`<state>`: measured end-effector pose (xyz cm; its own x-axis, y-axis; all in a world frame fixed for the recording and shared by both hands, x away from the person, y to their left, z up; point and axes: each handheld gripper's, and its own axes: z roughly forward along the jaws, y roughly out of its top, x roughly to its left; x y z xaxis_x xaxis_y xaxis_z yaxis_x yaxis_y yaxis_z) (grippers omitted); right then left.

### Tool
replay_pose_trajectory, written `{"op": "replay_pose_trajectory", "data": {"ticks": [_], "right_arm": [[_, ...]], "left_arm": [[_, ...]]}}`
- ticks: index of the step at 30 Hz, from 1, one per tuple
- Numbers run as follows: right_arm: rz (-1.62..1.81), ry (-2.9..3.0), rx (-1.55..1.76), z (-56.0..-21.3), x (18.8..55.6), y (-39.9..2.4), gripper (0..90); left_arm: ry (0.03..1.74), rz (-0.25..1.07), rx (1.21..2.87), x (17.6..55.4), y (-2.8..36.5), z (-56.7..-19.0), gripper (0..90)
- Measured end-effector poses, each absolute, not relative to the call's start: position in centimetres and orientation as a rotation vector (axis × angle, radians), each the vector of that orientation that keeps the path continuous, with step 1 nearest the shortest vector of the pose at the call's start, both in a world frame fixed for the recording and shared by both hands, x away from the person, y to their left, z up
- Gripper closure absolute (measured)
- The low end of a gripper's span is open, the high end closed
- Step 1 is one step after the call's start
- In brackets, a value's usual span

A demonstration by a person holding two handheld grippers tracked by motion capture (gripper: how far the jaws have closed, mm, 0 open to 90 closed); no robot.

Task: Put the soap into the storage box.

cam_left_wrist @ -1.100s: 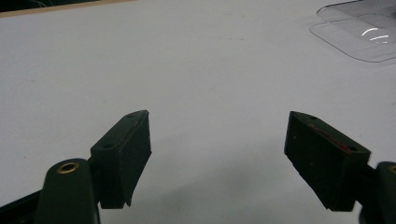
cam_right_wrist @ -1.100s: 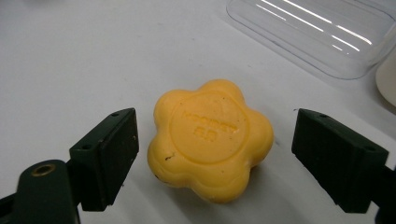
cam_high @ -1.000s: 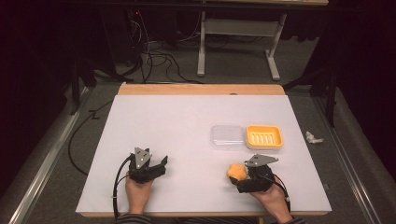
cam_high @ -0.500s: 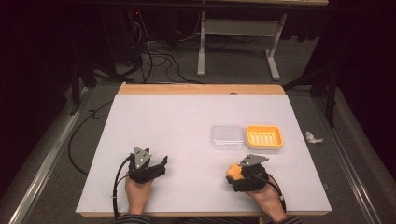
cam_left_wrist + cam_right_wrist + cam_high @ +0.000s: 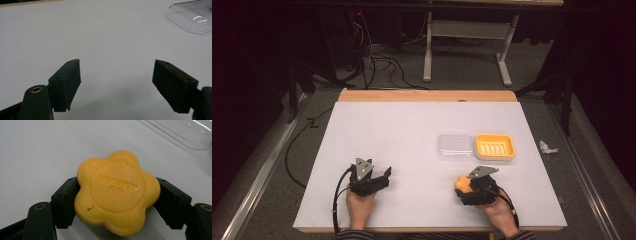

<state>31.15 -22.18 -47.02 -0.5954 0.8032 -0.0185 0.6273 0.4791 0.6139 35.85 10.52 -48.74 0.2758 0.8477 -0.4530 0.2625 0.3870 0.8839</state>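
A yellow flower-shaped bar of soap (image 5: 117, 195) lies on the white table near its front edge, right of the middle. My right gripper (image 5: 117, 191) has just been closing on it, and both black pads now press against its sides. From above, the soap (image 5: 461, 183) sticks out to the left of the right gripper (image 5: 467, 189). At the front left of the table my left gripper (image 5: 382, 177) rests with its jaws wide apart. Between the left gripper's (image 5: 116, 72) pads there is bare table.
An orange soap dish (image 5: 495, 146) and a clear plastic lid (image 5: 455, 146) sit side by side behind the right hand. The lid (image 5: 195, 20) also shows far right in the left gripper view. The white sheet (image 5: 402, 130) covers the tabletop. A crumpled scrap (image 5: 547, 147) lies on the floor to the right.
My right gripper slid a little to the left over the soap and its jaws closed onto it. The left gripper stayed where it was.
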Motion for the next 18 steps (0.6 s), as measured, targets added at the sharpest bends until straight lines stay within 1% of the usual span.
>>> {"op": "replay_pose_trajectory", "data": {"ticks": [18], "right_arm": [[0.877, 2.422, 1.133, -46.7, 31.03, -22.55, 27.9]], "left_arm": [[1.273, 0.54, 1.157, 35.86, 10.54, -48.75, 23.5]]}}
